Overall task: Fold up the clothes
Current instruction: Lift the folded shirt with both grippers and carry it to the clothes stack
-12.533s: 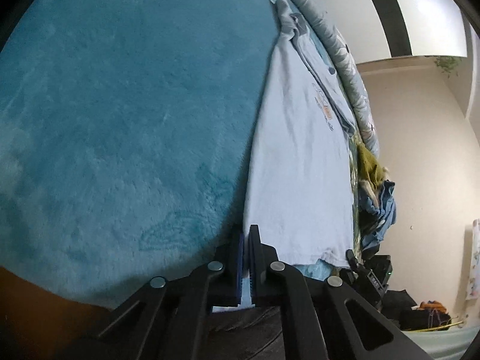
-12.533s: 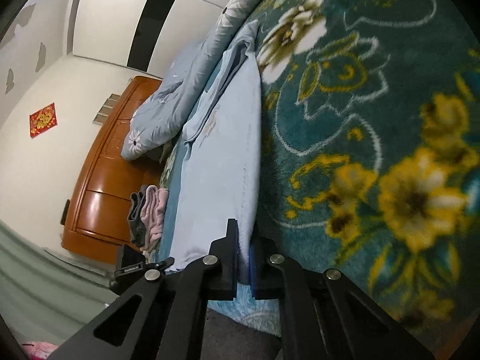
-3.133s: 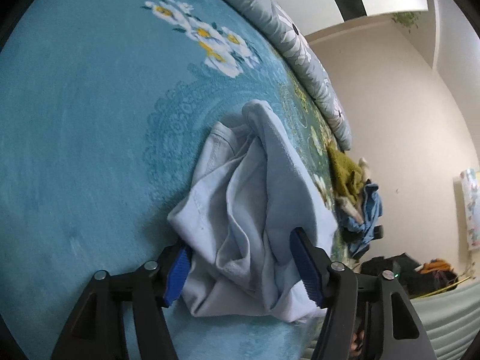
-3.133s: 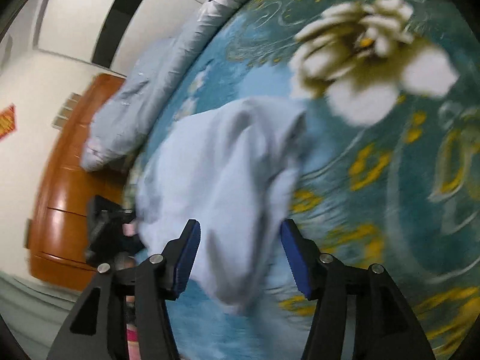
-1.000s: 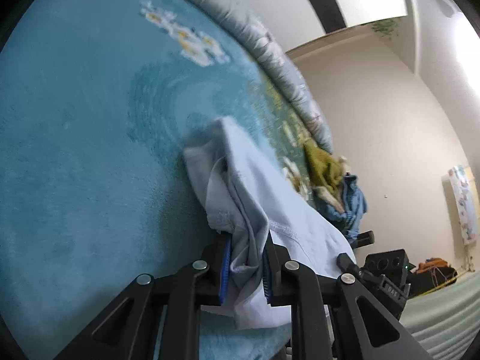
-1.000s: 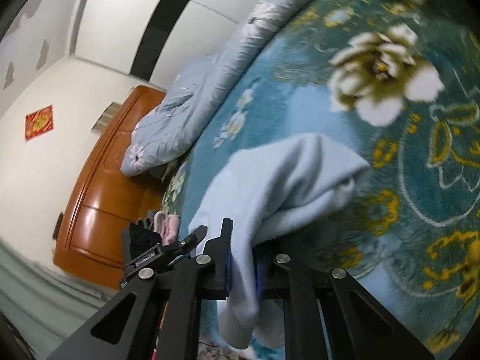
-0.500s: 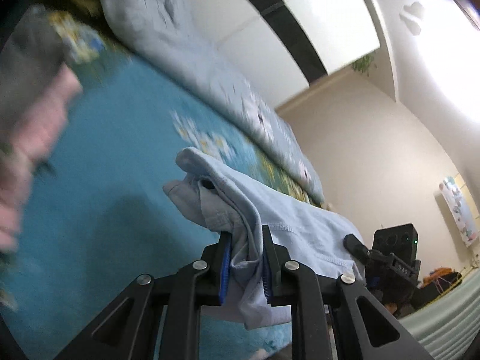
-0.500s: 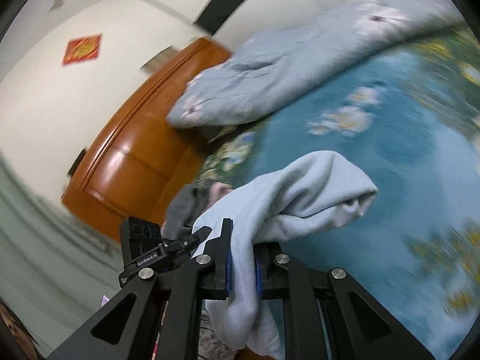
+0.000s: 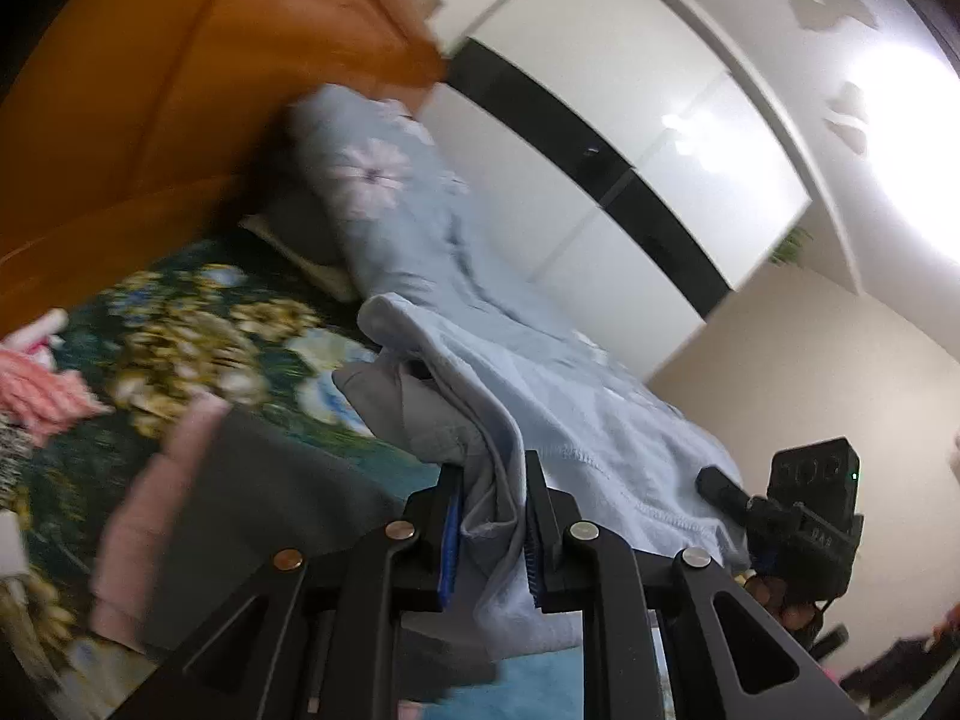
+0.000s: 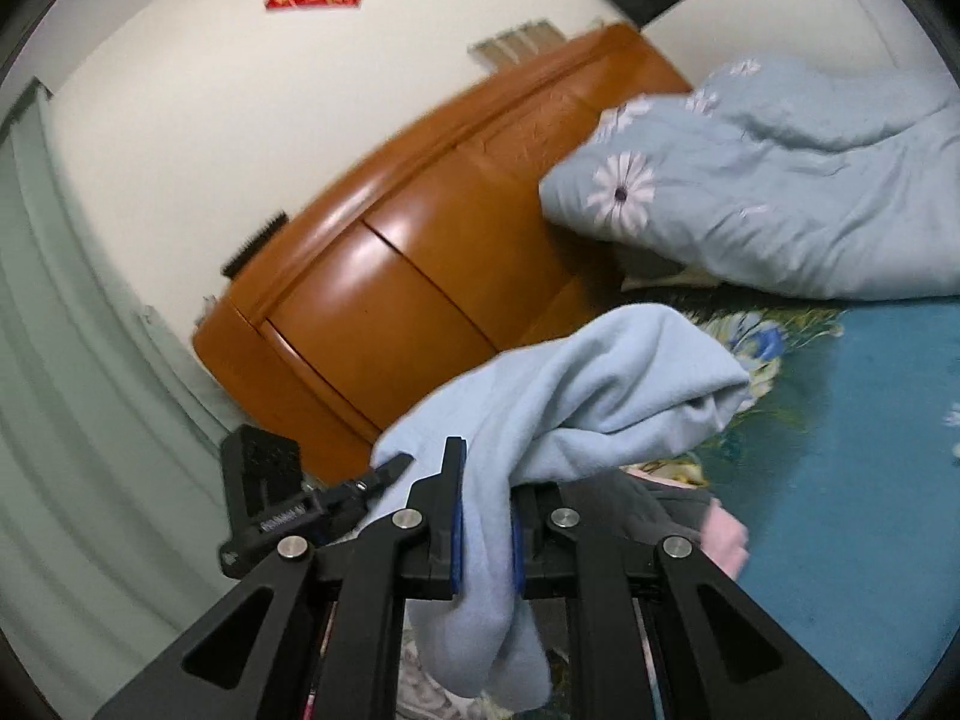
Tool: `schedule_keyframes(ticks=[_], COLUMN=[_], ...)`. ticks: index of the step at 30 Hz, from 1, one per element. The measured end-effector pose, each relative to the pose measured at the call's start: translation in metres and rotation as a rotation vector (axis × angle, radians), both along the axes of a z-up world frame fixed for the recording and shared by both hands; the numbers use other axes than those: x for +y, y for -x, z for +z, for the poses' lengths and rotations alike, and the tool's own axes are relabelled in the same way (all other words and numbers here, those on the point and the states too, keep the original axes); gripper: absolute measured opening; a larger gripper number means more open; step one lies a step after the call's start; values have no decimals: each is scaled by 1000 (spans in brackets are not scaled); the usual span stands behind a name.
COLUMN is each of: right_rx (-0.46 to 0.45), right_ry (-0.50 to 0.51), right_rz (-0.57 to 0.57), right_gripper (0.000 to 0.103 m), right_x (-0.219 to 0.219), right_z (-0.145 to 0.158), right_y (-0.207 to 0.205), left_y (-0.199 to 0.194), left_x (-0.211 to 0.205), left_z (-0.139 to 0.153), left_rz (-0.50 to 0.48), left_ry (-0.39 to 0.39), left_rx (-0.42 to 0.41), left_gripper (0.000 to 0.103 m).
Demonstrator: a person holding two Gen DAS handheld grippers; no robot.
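A folded light blue shirt [image 9: 540, 408] hangs in the air between both grippers. My left gripper [image 9: 489, 516] is shut on one end of it. My right gripper [image 10: 485, 516] is shut on the other end, and the shirt [image 10: 576, 396] bunches out ahead of its fingers. Below the shirt lies a stack of folded clothes, grey and pink [image 9: 198, 516], also seen in the right wrist view [image 10: 678, 504]. The other gripper's body shows at each view's edge.
The blue floral bedspread [image 10: 870, 480] covers the bed. A rolled pale blue quilt [image 10: 780, 192] lies against the orange wooden headboard [image 10: 420, 252]. A pink knitted item [image 9: 36, 390] lies at the left. White wardrobe doors [image 9: 630, 138] stand behind.
Both grippers have swung the held shirt off the bedspread and toward the headboard end. It now hangs over the grey and pink stack. Both stay shut on it.
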State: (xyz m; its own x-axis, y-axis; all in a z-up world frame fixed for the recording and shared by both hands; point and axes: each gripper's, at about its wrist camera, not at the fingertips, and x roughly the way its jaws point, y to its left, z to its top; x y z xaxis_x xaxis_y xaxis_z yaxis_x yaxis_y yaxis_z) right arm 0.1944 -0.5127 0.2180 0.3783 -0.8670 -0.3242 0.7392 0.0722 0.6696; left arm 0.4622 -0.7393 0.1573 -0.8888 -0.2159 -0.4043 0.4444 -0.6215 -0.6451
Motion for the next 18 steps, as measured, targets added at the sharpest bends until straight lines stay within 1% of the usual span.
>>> schedule_keyframes(ticks=[2, 4, 7, 10, 13, 15, 18], right_rx=[-11, -23, -28, -10, -47, -64, -53], right_ry=[-25, -53, -122, -187, -199, -204, -244], right_rz=[16, 31, 70, 94, 98, 94, 74], right_gripper=[12, 12, 12, 12, 12, 12, 13], right_x=[-22, -35, -38, -29, -20, -18, -16], right_z=[-14, -36, -76, -111, -130, -137, -150], right_y=[-9, -17, -31, -40, -37, -36, -35], left_y=[-14, -23, -29, -31, -38, -45, -51], left_x=[-18, -28, -30, -21, -17, -16, -17], left_z=[-13, -33, -72, -102, -126, -137, -148], left_rz=[37, 60, 71, 67, 81, 87, 96], left_ry=[-19, -52, -96, -115, -129, -156, -188], left_rx=[-7, -19, -79, -121, -136, -117, -107], left_gripper=[19, 19, 19, 19, 19, 19, 22])
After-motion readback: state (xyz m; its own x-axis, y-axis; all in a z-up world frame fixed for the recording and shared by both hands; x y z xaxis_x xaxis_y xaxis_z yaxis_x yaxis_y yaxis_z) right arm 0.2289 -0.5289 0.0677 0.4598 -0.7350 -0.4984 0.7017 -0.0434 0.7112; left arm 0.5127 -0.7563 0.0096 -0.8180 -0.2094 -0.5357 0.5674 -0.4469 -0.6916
